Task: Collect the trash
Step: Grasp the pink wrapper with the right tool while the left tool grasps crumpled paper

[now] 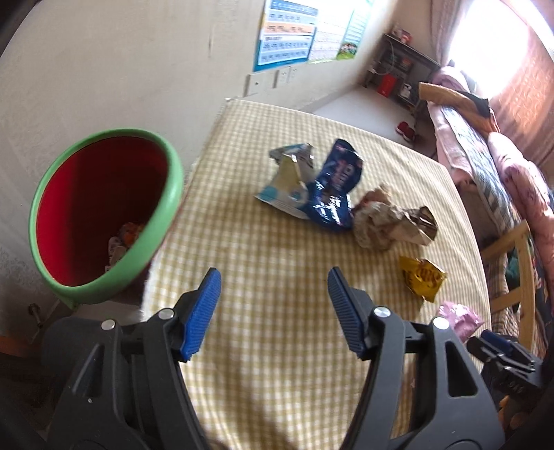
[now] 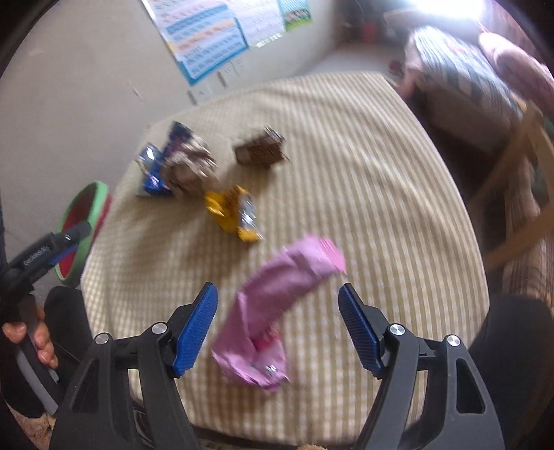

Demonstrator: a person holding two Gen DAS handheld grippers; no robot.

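A: Start at your right gripper point(image 2: 278, 325). What sits between the jaws?

B: They're spread wide and hold nothing. The pink wrapper point(image 2: 273, 311) lies right between your two blue pads point(image 2: 195, 332) on the checked tablecloth point(image 2: 381, 207), touching neither. Its long axis runs from near you, low between the pads, up and away to your right, so it crosses the closing line at a slant. I judge you'd want a small twist of the wrist to close across its narrow middle.

A: And my left gripper point(image 1: 273, 311)?

B: Also spread wide and holding nothing, over bare cloth. The pink wrapper point(image 1: 458, 316) is off to its right, near the table edge, so your right hand is clearly the nearer one. The green bin point(image 1: 104, 214) with the red inside stands just off the table's left side, close to your left jaws, with a few scraps already at the bottom.

A: What lies further out?

B: The yellow wrapper point(image 1: 422, 277), then the crumpled brown paper point(image 1: 394, 221), the dark blue packet point(image 1: 336, 187) and the pale torn packet point(image 1: 287, 180), bunched together mid-table.

A: Any writing I can read?

B: Not really. The blue packet has white lettering, the yellow one a dark logo, and the wall poster point(image 1: 287, 31) rows of text, all too blurred to read.
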